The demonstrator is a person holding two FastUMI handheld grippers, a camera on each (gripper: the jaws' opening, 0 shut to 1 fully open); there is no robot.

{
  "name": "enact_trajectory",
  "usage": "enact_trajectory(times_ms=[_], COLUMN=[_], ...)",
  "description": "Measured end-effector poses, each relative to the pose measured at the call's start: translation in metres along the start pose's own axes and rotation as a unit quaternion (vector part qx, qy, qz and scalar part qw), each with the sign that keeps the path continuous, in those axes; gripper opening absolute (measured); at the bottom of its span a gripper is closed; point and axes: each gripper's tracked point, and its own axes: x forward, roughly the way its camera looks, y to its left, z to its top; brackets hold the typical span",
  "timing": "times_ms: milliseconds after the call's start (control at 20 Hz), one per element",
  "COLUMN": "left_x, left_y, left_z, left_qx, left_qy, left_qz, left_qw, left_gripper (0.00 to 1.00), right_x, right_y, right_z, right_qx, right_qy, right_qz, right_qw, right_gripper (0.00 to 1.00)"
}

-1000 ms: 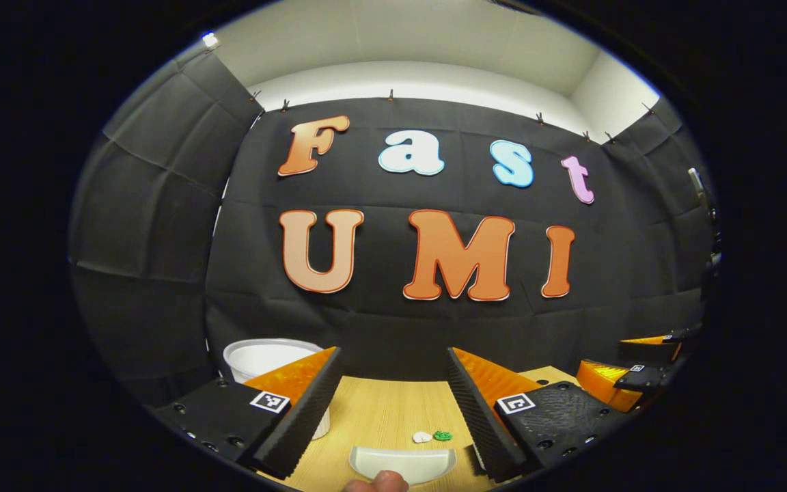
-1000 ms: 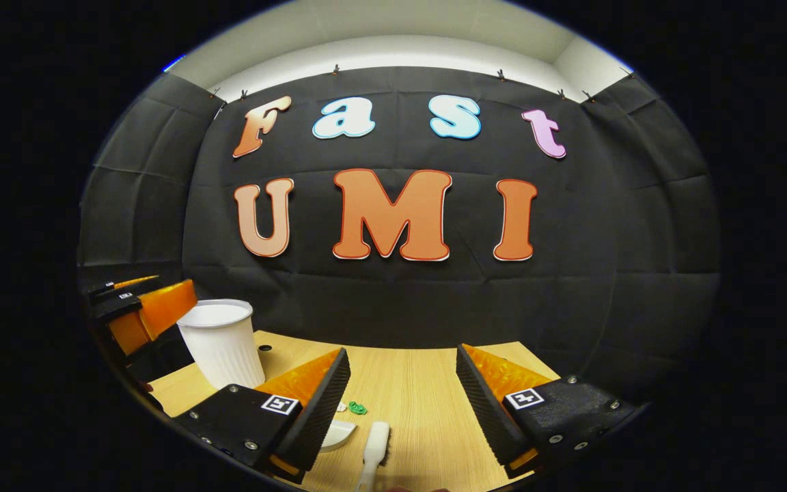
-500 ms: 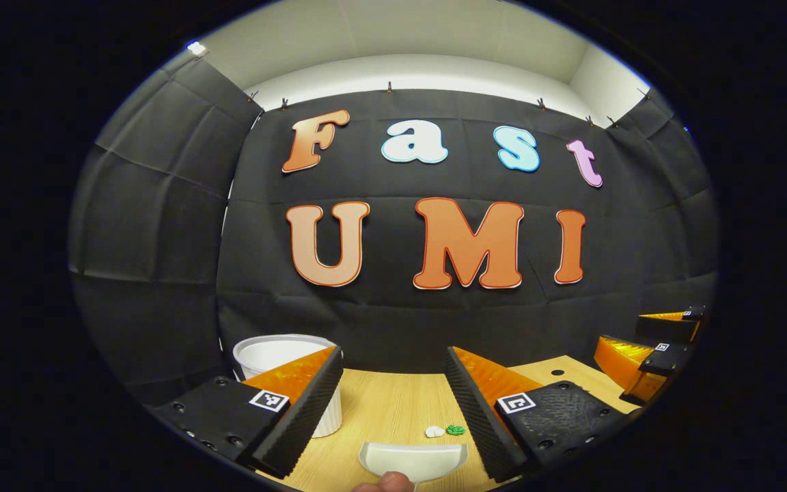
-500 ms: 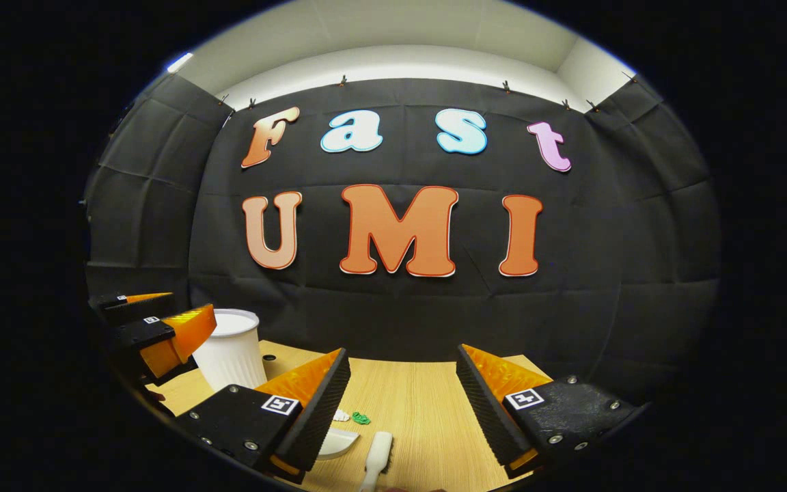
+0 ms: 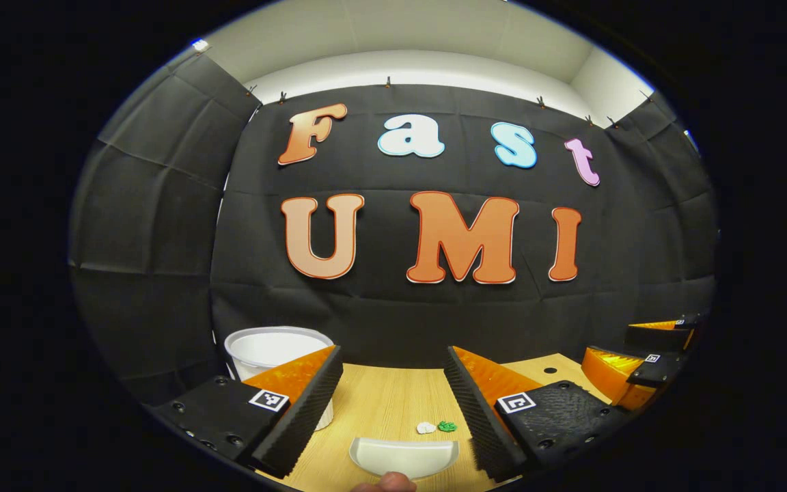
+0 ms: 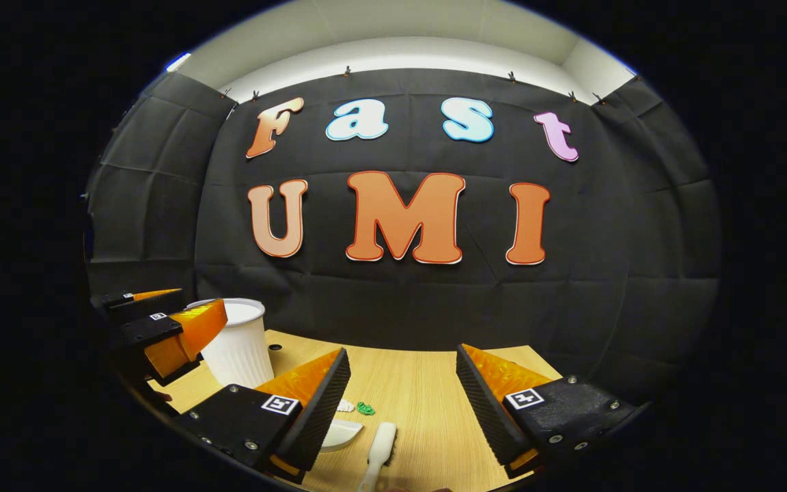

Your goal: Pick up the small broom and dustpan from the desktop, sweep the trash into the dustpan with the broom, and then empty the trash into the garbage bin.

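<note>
Both claws stand released above the desktop (image 6: 427, 403): the dustpan (image 5: 404, 456) lies crosswise directly ahead of the left gripper (image 5: 393, 403), while the broom (image 6: 378, 451), long axis pointing away, lies ahead of the right gripper (image 6: 404, 403).

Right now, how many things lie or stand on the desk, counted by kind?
Dustpan: 1
Broom: 1
Bin: 1
White scrap: 1
Green scrap: 1
Total: 5
</note>
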Motion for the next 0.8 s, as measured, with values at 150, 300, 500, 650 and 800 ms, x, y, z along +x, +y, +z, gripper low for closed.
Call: enact_trajectory(times_ms=[150,300,500,650,800], left_x=[-0.006,-0.015,-0.024,-0.025,-0.018], left_y=[-0.009,-0.013,-0.012,-0.006,-0.002], left_z=[-0.002,0.003,0.001,-0.017,-0.026], left_qx=[0.004,0.012,0.011,0.009,0.006], left_qy=[0.005,0.0,0.003,0.023,0.03], left_qz=[0.006,0.016,0.033,0.04,0.031], left_qw=[1.0,1.0,0.999,0.999,0.999], left_gripper=[0.95,0.95,0.94,0.95,0.94], right_x=[-0.001,-0.003,-0.008,-0.01,-0.007], right_y=[-0.005,-0.007,-0.006,-0.003,-0.003], right_z=[-0.005,-0.013,-0.012,-0.028,-0.035], right_qx=[-0.005,0.004,-0.004,-0.004,-0.01], right_qy=[0.003,0.02,0.015,0.035,0.043], right_qz=[0.006,0.02,0.043,0.044,0.026], right_qw=[1.0,1.0,0.999,0.998,0.999], right_gripper=[0.94,0.94,0.94,0.94,0.94])
